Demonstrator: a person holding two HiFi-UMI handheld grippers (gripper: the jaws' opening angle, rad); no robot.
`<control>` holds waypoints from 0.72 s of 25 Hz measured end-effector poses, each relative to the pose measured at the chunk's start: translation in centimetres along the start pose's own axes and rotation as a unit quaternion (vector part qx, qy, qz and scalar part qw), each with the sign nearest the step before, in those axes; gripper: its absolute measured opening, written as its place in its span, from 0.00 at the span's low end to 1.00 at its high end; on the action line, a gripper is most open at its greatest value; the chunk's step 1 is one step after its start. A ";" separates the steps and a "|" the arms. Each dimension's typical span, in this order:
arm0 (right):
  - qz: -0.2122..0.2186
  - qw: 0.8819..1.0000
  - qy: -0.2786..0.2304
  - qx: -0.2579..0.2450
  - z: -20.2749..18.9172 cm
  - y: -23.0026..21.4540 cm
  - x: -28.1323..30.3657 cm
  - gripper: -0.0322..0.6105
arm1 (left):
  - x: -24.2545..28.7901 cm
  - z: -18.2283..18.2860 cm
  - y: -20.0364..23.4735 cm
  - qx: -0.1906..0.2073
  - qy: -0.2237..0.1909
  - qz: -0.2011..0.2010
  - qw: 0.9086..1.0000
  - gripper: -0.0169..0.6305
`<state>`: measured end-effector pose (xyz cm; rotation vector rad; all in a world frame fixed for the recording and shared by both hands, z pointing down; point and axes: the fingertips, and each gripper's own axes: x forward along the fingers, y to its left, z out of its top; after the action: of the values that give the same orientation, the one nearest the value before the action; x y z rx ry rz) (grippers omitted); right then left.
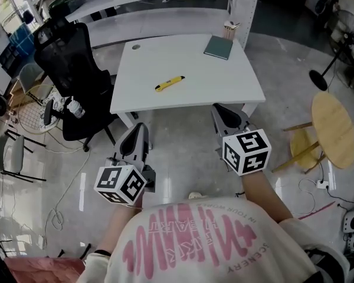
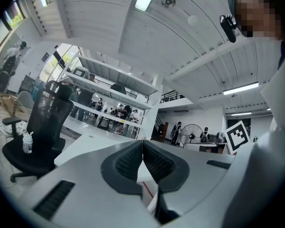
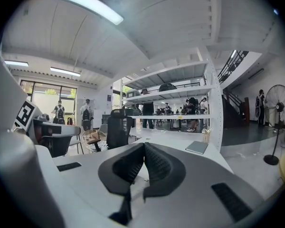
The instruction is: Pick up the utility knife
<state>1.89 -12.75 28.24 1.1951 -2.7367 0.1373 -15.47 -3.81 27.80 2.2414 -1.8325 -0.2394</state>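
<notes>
A yellow utility knife (image 1: 169, 84) lies near the middle of the white table (image 1: 236, 90), a little left of centre. Both grippers hang short of the table's near edge, over the floor, apart from the knife. My left gripper (image 1: 138, 127) is shut with nothing between its pads (image 2: 133, 158). My right gripper (image 1: 223, 112) is shut and empty too, its pads (image 3: 154, 163) pressed together. The knife is hidden behind the jaws in both gripper views.
A dark green notebook (image 1: 218, 47) and a cup of sticks (image 1: 229, 30) sit at the table's far right corner. A black office chair (image 1: 74, 78) stands left of the table; a round wooden stool (image 1: 333, 128) and a fan stand (image 1: 324, 75) are on the right. White shelving (image 1: 165, 5) runs behind.
</notes>
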 end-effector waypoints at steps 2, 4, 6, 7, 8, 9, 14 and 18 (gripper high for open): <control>0.001 1.000 0.001 0.002 -0.1 -1.5 1.3 0.07 | 1.6 -0.2 0.2 0.000 -0.002 0.002 1.000 0.06; 0.006 1.000 0.004 0.005 -0.5 -2.8 2.8 0.07 | 3.3 -0.9 0.8 -0.004 0.000 0.008 1.000 0.06; 0.012 1.000 0.008 0.004 -1.0 -3.9 4.1 0.07 | 4.8 -1.7 1.5 -0.010 0.001 0.018 1.000 0.06; 0.015 1.000 0.010 0.002 -1.3 -4.3 4.7 0.07 | 5.4 -2.0 1.8 -0.011 -0.001 0.023 1.000 0.06; 0.018 1.000 0.011 0.001 -1.4 -4.7 5.1 0.07 | 6.0 -2.2 2.0 -0.013 -0.002 0.027 1.000 0.06; 0.021 1.000 0.012 -0.001 -1.6 -5.1 5.5 0.07 | 6.5 -2.4 2.1 -0.014 -0.005 0.032 0.999 0.06; 0.027 0.999 0.027 0.008 -2.7 -6.7 7.0 0.07 | 8.2 -3.2 2.4 -0.022 0.000 0.044 0.999 0.06; 0.037 0.999 0.038 0.012 -3.6 -7.1 8.4 0.07 | 9.3 -3.6 3.9 -0.023 0.007 0.070 0.997 0.06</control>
<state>1.87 -23.08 33.43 1.0733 -2.7213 0.2207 -16.23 -13.38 32.57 2.0686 -1.9464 -0.2372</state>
